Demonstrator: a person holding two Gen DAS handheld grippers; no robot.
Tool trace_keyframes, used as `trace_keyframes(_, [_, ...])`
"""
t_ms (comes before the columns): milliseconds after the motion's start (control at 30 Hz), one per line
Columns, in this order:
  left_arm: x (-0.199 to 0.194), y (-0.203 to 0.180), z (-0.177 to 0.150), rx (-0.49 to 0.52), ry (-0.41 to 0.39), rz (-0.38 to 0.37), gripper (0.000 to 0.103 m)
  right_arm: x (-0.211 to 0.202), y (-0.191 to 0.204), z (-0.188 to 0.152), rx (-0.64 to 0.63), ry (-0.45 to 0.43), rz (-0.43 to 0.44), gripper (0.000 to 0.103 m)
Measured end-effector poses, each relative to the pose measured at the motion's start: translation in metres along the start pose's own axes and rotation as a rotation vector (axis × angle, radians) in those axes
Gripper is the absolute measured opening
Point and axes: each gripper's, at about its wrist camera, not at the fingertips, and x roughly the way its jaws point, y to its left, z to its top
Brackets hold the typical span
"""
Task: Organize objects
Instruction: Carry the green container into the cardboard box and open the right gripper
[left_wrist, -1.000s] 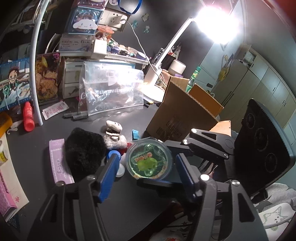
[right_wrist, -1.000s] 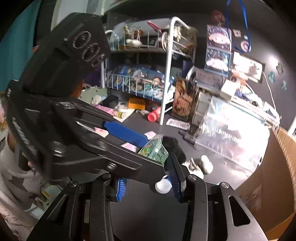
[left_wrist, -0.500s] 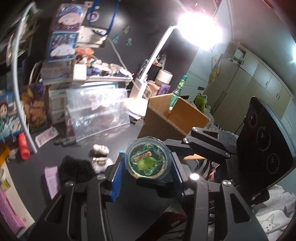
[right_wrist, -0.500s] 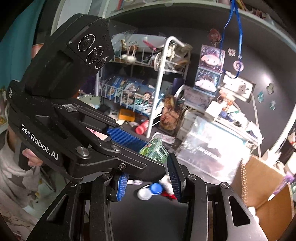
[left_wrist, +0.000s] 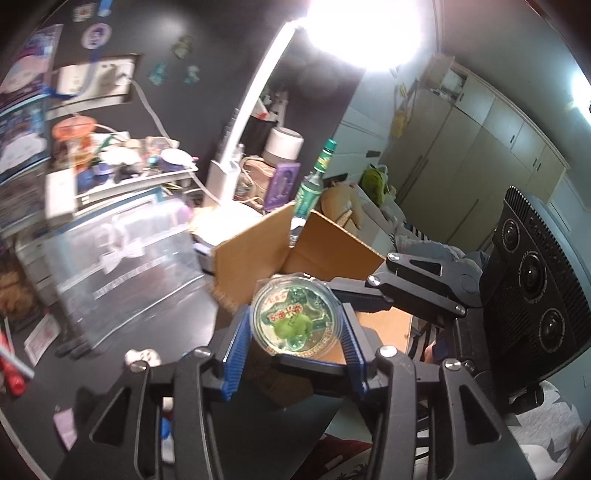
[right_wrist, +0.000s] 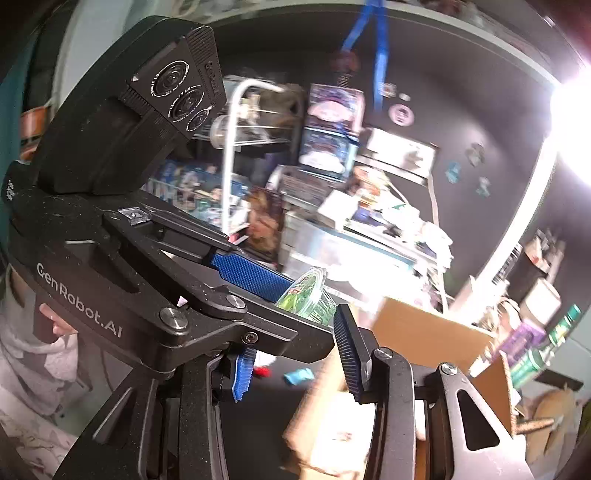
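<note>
One jelly cup (left_wrist: 296, 320), and only one: a small round clear cup with a sealed film lid, pale green gel inside, a green blob in the middle and red print on the film. It is held in the air, lid facing the left camera, above the front edge of the one open cardboard box (left_wrist: 291, 254). The left gripper (left_wrist: 293, 332) pinches it, its two blue pads pressed against the cup's left and right sides. From the right camera the same cup (right_wrist: 306, 293) shows edge-on and tilted. The right gripper (right_wrist: 295, 354) sits just behind it with its jaws spread, holding nothing (the left one's black finger crosses between its two pads).

The box stands on a dark surface (left_wrist: 159, 332), flaps up. Beside it leans one clear plastic bag (left_wrist: 122, 254); behind the box rise one green bottle (left_wrist: 314, 181) and one white lamp (left_wrist: 240, 129), lit and glaring.
</note>
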Motion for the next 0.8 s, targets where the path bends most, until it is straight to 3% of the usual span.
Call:
trace_keyframes(300, [0.064,-0.009,0.027,-0.001,0.112,-0.035,0.044,0.004,-0.061,-0.021,0.094,0.106,-0.024,0.036])
trace_keyframes(500, [0.083,-0.013,0.030,0.023,0.150,0.007,0.045,0.016,-0.079,-0.032,0.123,0.182,-0.001,0.036])
trace_keyframes(567, [0.082,-0.013,0.030,0.027,0.149,0.021,0.054,0.020,-0.080,-0.034,0.130,0.207,0.017,0.037])
trace_keyframes(633, [0.080,-0.014,0.031,0.039,0.132,0.048,0.069,0.021,-0.078,-0.035,0.126,0.218,0.017,0.041])
trace_keyframes(700, [0.073,-0.014,0.031,0.046,0.114,0.055,0.072,0.021,-0.076,-0.035,0.114,0.216,0.013,0.053])
trace_keyframes(800, [0.058,-0.015,0.030,0.052,0.082,0.065,0.075,0.018,-0.073,-0.034,0.109,0.205,0.013,0.054])
